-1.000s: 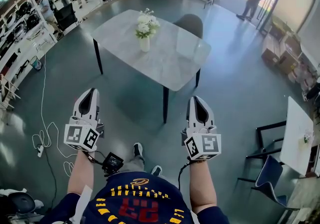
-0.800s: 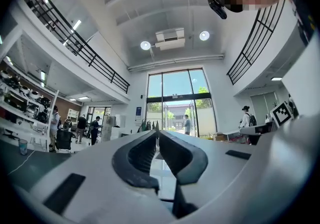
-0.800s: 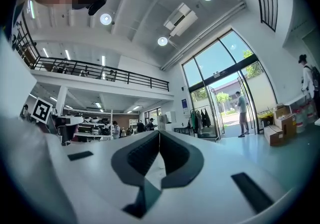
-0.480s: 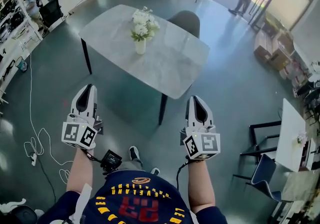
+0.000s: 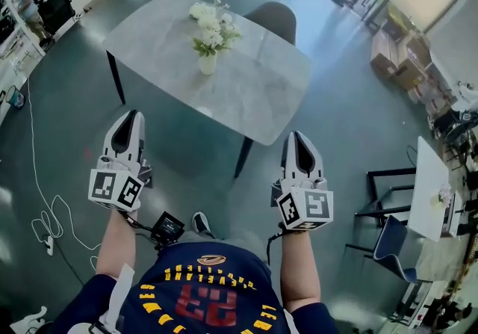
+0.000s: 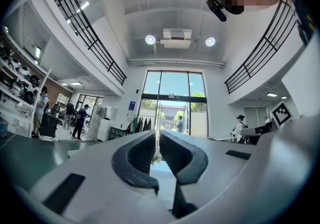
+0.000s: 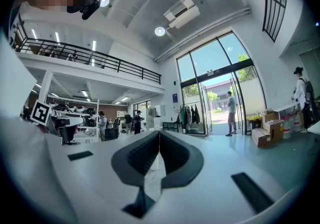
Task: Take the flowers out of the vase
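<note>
Both grippers are travelling forward with the person, who is walking across the grey floor (image 5: 60, 123) toward the table (image 5: 261, 93). Compared with a second ago, the tabletop is filling more of the head view and its near corner is sitting closer to the outstretched arms. The cable on the floor is sliding away to the left, and only one shoe (image 5: 200, 222) is showing now.

The left gripper (image 5: 128, 114) is carried out in front with its jaws clenched together and nothing between them; its own view is showing the two dark pads meeting along one line. The right gripper (image 5: 297, 135) is the same, clamped shut and empty, pointing roughly level at the far glass doors.

The flowers (image 5: 211, 26), white blooms with green leaves, are standing upright in the small pale vase (image 5: 207, 63). It is resting on the far-left part of the tabletop, well apart from both grippers, with a dark chair (image 5: 275, 19) tucked in at the far side.

To my eye this is only the approach, and the task itself is not yet begun, with the stems sitting fully in the vase. The person is going to need to come nearer and spread at least one pair of jaws before closing on the stems. The other gripper may be wanted to steady the vase, which looks light enough to tip or lift along with the bunch.
</note>
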`<state>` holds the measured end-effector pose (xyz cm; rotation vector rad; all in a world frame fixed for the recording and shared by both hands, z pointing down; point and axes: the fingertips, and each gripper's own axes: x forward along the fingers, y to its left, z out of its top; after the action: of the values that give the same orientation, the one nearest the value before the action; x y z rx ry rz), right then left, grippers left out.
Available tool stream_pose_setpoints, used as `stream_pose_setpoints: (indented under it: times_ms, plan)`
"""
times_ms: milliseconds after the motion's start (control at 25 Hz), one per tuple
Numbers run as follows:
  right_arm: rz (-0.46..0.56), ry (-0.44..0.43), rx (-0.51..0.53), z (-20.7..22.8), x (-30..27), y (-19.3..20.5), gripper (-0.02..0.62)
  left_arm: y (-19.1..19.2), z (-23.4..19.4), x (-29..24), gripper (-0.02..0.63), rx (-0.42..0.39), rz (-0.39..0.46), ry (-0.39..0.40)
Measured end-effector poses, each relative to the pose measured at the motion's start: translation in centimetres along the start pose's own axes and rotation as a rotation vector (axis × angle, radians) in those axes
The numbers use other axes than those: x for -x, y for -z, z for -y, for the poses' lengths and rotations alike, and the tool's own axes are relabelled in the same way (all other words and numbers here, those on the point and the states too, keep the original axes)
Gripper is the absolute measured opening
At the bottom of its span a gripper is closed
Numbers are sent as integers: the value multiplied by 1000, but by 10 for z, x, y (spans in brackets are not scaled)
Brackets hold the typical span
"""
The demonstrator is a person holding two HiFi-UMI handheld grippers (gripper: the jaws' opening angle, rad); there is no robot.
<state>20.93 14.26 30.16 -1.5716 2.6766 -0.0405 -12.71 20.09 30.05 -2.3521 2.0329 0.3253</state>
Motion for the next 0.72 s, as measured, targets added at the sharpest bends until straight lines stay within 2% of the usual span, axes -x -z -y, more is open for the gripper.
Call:
stream_pose_setpoints:
  times_ms: [360,560,720]
  plan:
    - [-42,2,27,-9,-40,7,8,13,-40,-20,3,48,-5,-22]
    - [-64,-37,-27,-18,-79,24,8,20,-65,-25,3,32,-31,-53]
    - [-53,-97,-55,-29,-118,26,8,7,-90,-28,3,-10,-24,-107]
